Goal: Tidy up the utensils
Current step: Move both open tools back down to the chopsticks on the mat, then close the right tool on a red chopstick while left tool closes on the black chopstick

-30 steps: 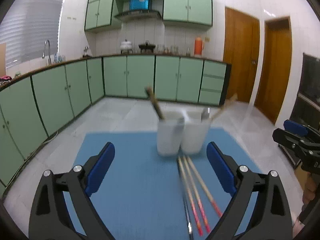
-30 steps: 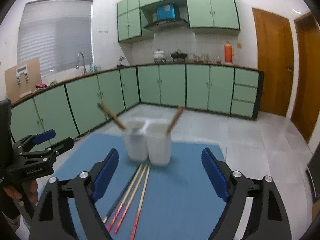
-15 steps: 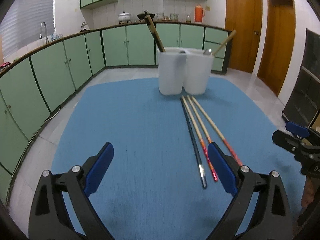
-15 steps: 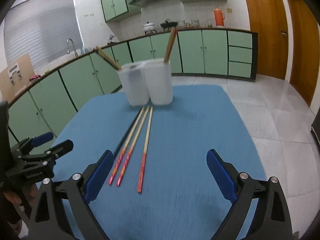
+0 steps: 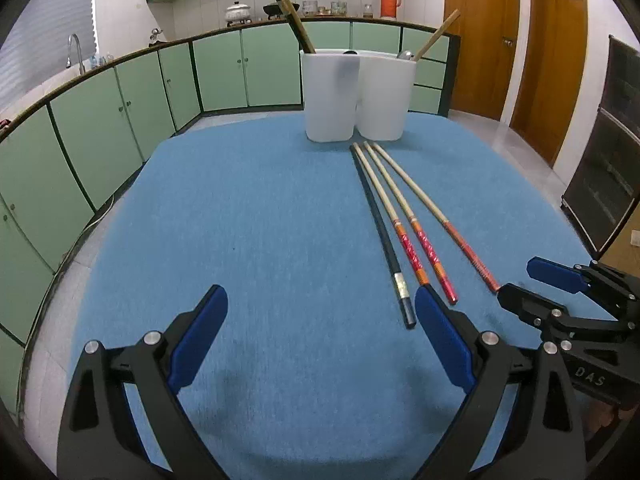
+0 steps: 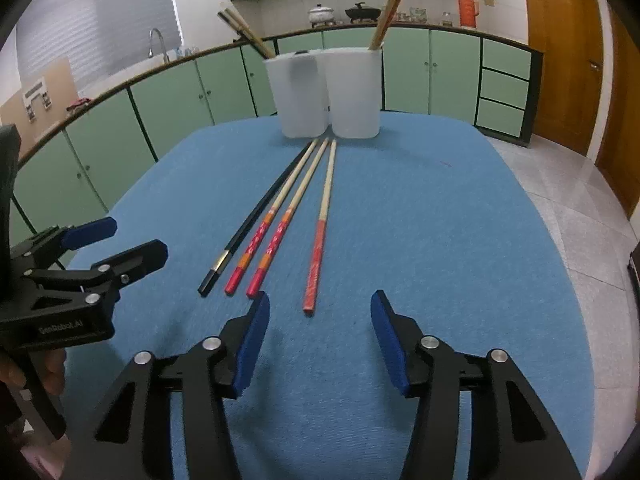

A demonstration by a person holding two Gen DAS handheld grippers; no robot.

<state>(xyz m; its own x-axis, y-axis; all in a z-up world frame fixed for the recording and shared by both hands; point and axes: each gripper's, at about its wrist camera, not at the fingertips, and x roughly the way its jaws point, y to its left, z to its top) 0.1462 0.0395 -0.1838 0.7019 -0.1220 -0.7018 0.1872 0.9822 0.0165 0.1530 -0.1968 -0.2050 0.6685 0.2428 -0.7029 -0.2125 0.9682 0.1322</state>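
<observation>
Here, at the bottom of the right wrist view, the right gripper (image 6: 318,334) has just been closing its jaws, which stand apart and empty short of the red-ended chopstick (image 6: 320,228). The left gripper (image 5: 320,328), low in its view, gapes wide, empty. Beyond, four chopsticks lie on the blue table (image 5: 240,220), toward two white cups (image 5: 356,96) at centre top.
</observation>
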